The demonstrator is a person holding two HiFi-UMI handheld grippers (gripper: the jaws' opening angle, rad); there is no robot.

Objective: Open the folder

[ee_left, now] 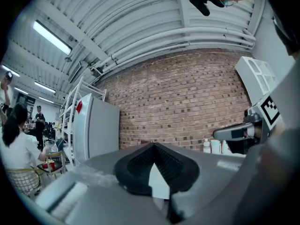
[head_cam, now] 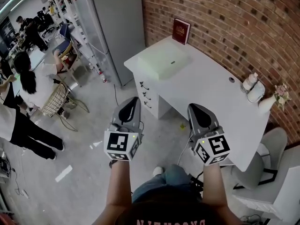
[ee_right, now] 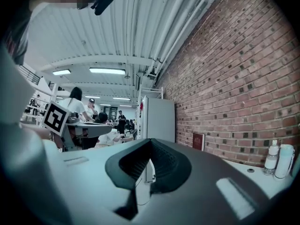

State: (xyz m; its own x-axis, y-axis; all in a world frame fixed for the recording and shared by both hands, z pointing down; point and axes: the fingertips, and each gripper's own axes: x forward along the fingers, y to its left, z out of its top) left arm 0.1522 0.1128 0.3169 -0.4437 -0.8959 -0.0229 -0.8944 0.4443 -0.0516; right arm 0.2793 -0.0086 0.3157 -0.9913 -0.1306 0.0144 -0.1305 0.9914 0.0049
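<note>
Nearest us, both hands are out front over the grey concrete floor. The left gripper is held level, and its own view shows its jaws pressed tip to tip with nothing between them. The right gripper sits alongside it, well apart, and it looks the same story there: dark pads meeting at the tip and gripping nothing.

Just beyond the grippers comes the near edge of the white desk with drawers, and both noses point towards it. A white chair sits off its right end.

Now the one to watch: the pale green flat plastic folder lies flat on the far-left part of the desk, well clear of both grippers (its cover looks down, though it is small from here). Along the desk's right edge stand white bottles.

At the back, a dark red book stands upright against the red brick wall, just behind the folder. Far left rises the grey tall cabinet.
</note>
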